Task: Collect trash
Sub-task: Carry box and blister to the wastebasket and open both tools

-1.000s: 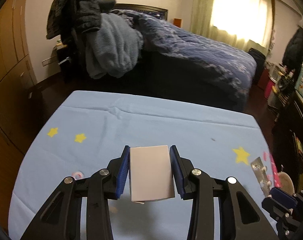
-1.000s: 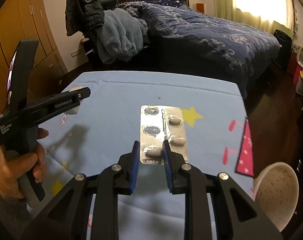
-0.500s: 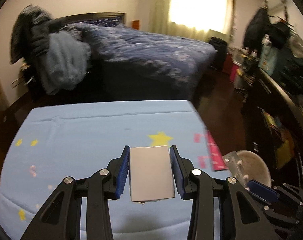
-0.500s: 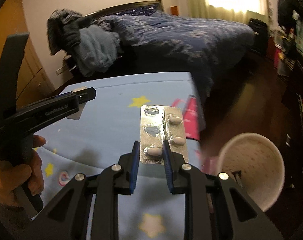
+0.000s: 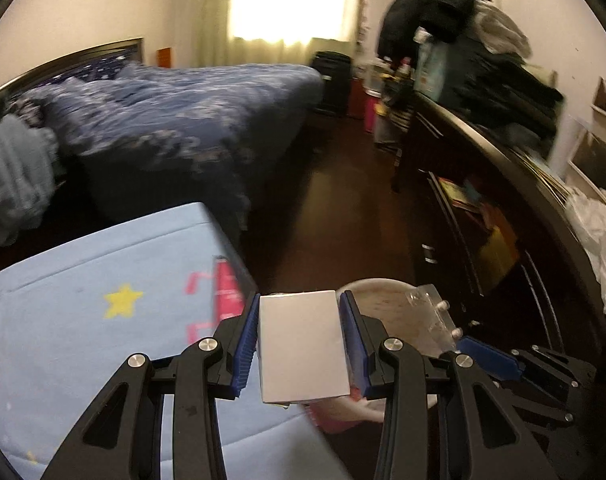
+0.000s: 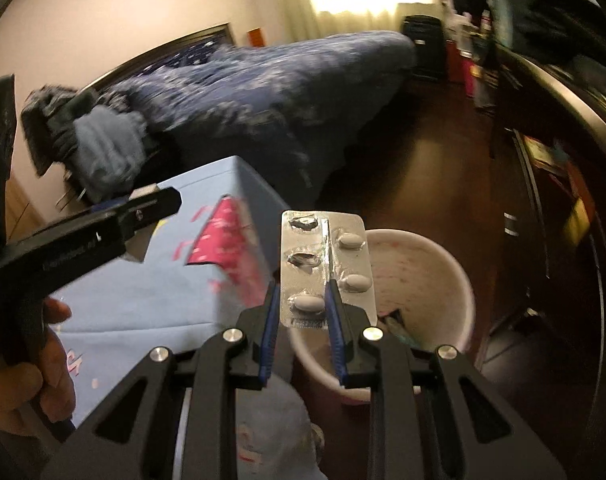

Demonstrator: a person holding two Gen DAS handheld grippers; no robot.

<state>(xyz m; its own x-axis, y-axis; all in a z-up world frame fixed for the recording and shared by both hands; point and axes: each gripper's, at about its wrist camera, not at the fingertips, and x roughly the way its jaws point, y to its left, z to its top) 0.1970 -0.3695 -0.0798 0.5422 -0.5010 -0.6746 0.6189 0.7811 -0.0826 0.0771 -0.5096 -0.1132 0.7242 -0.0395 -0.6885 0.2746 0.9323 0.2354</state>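
Note:
My left gripper [image 5: 299,308] is shut on a small white box [image 5: 301,346], held past the right edge of the blue table [image 5: 83,320], just left of the white trash bin [image 5: 387,300] on the floor. My right gripper [image 6: 301,294] is shut on a silver pill blister pack [image 6: 323,264] and holds it over the near left rim of the trash bin [image 6: 431,280]. The blister pack also shows in the left wrist view [image 5: 431,316], above the bin. The left gripper shows at the left of the right wrist view [image 6: 143,208].
A bed with a dark blue quilt [image 5: 183,120] stands beyond the table. A dark dresser [image 5: 503,200] piled with clothes runs along the right. Dark wooden floor [image 5: 343,200] lies between them. Some rubbish lies inside the bin [image 6: 395,320].
Both grippers have swung right, off the table toward the trash bin, each still holding its item. The blister pack is now over the bin's rim.

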